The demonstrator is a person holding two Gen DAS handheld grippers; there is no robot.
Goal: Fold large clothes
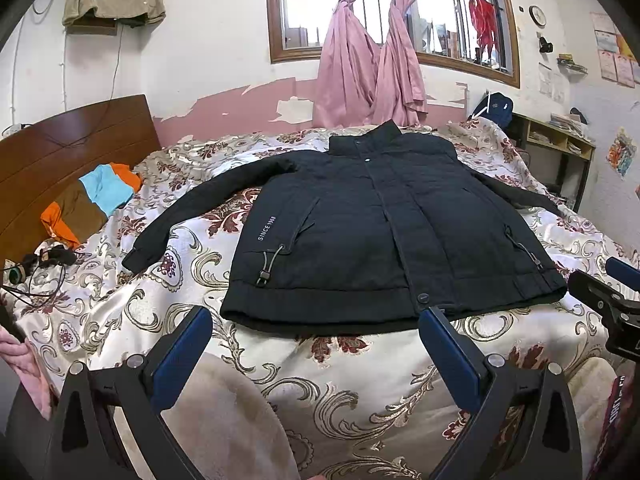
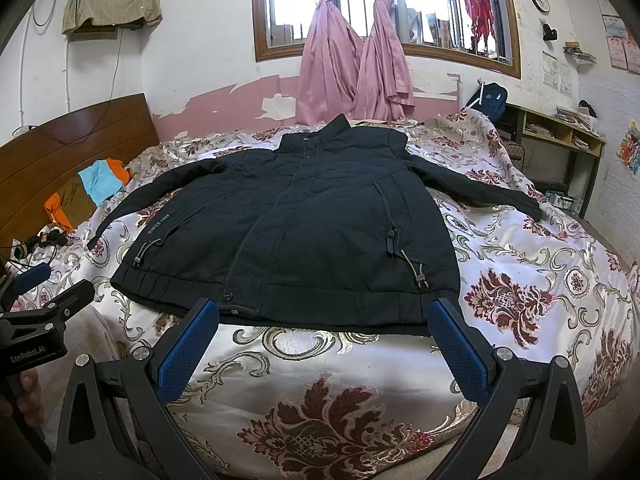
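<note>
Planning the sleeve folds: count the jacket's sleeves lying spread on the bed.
2. One sleeve stretches toward the headboard side; the other sleeve stretches toward the desk side. Both lie flat on the bedspread, neither hidden.

A bed point(image 1: 320, 364) with a wooden headboard point(image 1: 60, 152) wears a shiny floral-patterned cover. A dark jacket point(image 1: 380, 240) lies flat and front-up across it, sleeves spread. Near the headboard lie orange, brown and blue folded clothes point(image 1: 92, 204) and a tangle of dark cables point(image 1: 44, 264).
</note>
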